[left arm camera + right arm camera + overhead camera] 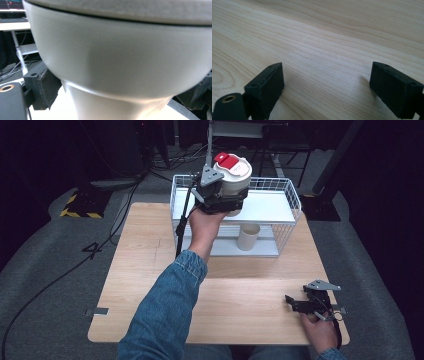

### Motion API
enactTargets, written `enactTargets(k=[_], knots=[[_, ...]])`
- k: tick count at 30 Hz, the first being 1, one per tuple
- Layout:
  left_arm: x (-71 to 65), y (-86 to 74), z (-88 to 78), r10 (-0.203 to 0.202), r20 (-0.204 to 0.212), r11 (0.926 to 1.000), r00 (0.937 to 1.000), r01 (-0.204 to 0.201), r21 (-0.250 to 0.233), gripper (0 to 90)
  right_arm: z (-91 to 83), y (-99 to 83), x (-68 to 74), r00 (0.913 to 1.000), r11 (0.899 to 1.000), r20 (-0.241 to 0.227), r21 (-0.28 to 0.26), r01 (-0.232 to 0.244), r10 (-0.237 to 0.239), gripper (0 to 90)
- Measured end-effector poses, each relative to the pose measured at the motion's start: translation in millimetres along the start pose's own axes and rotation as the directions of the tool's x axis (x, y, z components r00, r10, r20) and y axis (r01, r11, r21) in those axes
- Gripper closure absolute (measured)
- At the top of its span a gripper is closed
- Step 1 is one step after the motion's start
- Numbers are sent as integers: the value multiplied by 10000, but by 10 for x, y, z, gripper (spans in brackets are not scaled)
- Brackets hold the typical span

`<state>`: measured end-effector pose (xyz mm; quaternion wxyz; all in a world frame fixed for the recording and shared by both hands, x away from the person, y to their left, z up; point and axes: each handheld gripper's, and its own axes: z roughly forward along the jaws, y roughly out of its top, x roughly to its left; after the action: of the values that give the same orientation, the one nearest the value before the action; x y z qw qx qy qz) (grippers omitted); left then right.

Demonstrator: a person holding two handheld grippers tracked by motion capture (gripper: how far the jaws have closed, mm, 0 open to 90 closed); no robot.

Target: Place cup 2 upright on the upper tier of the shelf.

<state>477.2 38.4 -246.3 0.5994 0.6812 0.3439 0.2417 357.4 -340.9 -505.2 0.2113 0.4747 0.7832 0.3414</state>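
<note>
Left gripper (220, 195): clamped on the narrow lower body of a white container with a red lid (232, 172), held aloft over the top shelf (265, 207) of a white wire rack (292, 195). Jaws bearing just under the flared upper section, seen close in the left gripper view (115, 62); wide, top-heavy shape above a tapering base, so likely to tip or slide downward in the grip if squeezed loosely or swung fast. Exact depth of the bite hard to judge, view too near.

Rack rim wires close on every side of the shelf: catching the base on the near rail during a descent, a real risk. Below the shelf, a pale cup (248, 236) standing upright on the lower tier, well out of the path unless dropped.

Right gripper (307, 305): spread wide, holding nothing, resting low at the near right part of the wooden table (150, 270); only bare wood grain between the jaws (324, 62). Plenty of open tabletop between rack and near edge for setting down.
</note>
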Motion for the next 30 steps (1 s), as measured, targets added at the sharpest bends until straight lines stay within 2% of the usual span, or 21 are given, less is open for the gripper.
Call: enactTargets(k=[2, 6, 12, 17, 21, 27, 30], knots=[[29, 21, 52, -26, -129, 10000, 9999, 26, 7, 92, 0, 0, 0, 10000, 10000, 1, -2, 6, -6, 127], [87, 44, 177, -374, -351, 9993, 9987, 372, -55, 92, 0, 0, -2, 10000, 10000, 9, -14, 25, -25, 127], [126, 49, 343, -276, -661, 9996, 9974, 279, 47, 92, 0, 0, -1, 10000, 10000, 4, -9, 7, -7, 127], [166, -9, 505, -412, -828, 9991, 9957, 415, 26, 92, 0, 0, -1, 10000, 10000, 6, -8, 7, -7, 127], [174, -42, 569, -559, -997, 9984, 9934, 569, 71, 92, 0, 0, -1, 10000, 10000, 5, -11, 11, -11, 127], [168, -106, 688, -465, -1246, 9977, 9911, 522, 431, 92, 0, 0, -1, 10000, 10000, 3, -6, 11, -11, 127], [168, -127, 716, -509, -1278, 9973, 9905, 572, 464, 92, -1, 0, 0, 10000, 10000, 19, 0, 12, -12, 127]])
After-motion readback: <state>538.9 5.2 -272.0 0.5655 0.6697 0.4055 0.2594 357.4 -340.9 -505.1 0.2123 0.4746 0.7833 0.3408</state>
